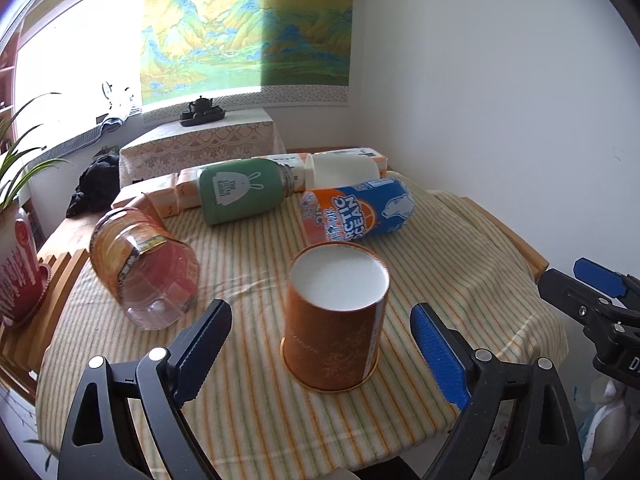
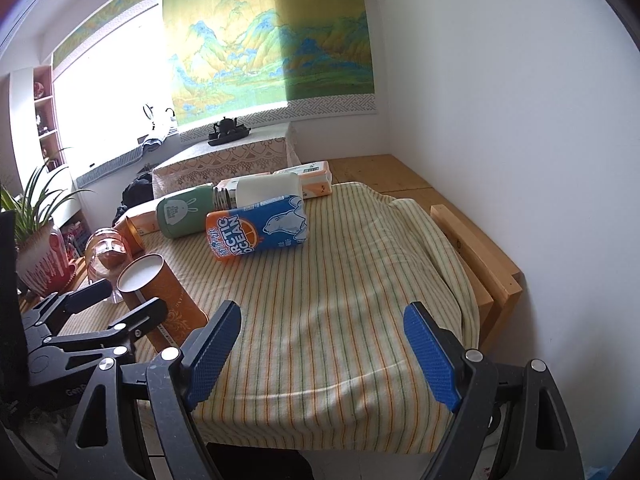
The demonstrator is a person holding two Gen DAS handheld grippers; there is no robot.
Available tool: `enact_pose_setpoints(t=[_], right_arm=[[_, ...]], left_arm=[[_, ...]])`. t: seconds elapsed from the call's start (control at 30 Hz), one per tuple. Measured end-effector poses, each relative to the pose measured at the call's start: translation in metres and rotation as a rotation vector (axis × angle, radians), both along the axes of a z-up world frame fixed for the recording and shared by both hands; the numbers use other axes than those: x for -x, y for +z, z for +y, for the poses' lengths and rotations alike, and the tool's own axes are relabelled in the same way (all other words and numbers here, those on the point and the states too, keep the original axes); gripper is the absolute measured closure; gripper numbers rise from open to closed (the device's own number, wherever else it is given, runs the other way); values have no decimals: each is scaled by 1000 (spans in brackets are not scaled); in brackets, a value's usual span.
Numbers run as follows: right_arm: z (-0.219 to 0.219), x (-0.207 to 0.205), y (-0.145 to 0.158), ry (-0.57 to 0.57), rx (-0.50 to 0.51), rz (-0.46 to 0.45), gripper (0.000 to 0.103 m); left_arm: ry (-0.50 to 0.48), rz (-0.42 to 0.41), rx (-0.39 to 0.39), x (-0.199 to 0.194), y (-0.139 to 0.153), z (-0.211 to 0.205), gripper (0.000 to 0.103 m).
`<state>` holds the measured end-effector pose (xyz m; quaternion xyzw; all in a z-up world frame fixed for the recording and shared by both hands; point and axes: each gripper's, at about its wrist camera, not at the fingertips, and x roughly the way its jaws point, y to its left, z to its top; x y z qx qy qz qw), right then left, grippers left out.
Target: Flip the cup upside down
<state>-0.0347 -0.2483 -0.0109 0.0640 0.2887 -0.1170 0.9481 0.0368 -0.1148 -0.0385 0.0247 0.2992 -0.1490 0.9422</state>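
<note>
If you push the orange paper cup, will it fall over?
Probably easily. The orange paper cup looks thin and light, and it stands on its wide rim with the white bottom up, on a soft striped cloth. Once tipped, its round sides would likely let it roll. A hard squeeze might dent it.

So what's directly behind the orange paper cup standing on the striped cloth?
Behind the orange paper cup lies the Arctic Ocean can on its side, then the green bottle. The cup stands rim down, so whatever is under it is hidden.
</note>
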Motion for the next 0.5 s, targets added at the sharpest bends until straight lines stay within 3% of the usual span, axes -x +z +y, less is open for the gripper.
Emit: enact_pose_setpoints(t=[0.23, 0.5], right_arm=[[13, 0, 3, -2, 24, -22, 23], [37, 4, 8, -8, 72, -89, 23]], left_arm=[[53, -19, 29, 15, 10, 31, 10], [119, -100, 33, 42, 28, 64, 10]])
